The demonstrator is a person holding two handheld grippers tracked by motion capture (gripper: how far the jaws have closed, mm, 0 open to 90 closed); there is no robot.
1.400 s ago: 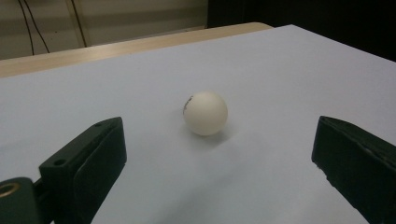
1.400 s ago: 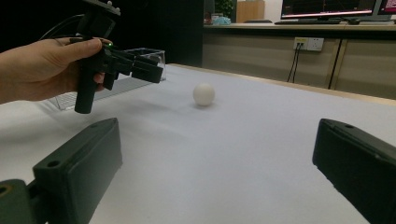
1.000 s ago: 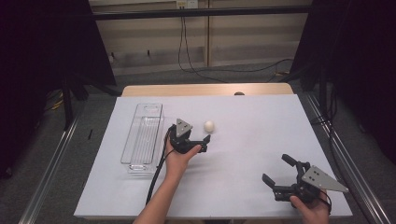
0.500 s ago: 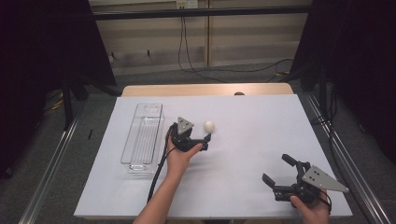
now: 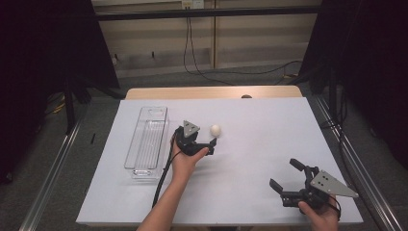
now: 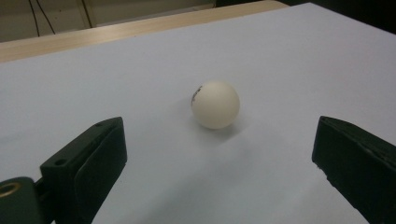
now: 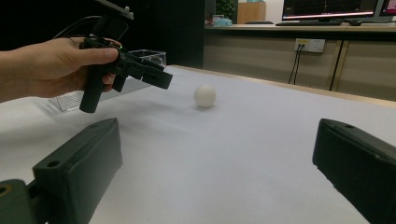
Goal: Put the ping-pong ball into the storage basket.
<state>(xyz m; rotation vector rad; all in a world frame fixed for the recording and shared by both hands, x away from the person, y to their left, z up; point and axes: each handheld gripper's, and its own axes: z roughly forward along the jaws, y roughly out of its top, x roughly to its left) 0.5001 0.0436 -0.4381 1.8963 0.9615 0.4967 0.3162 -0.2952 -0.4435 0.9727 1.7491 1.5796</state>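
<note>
A small white ball [image 5: 215,129] rests on the white table [image 5: 250,120], right of centre of the clear tray. My left gripper [image 5: 202,137] is held just in front of the ball, open, with its jaws pointing at it. In the left gripper view the ball [image 6: 215,103] lies a little beyond the gap of the left gripper [image 6: 217,144], touching neither jaw. My right gripper [image 5: 284,173] hovers open near the table's front right, holding nothing. From the right gripper view, the ball [image 7: 204,95] and the left gripper [image 7: 126,65] sit far ahead of the right gripper [image 7: 217,130].
A long clear plastic tray [image 5: 146,142] lies on the left part of the table, beside the left hand; it appears again as the tray [image 7: 144,58] behind that hand. A black cable [image 5: 163,178] trails from the left gripper to the front edge.
</note>
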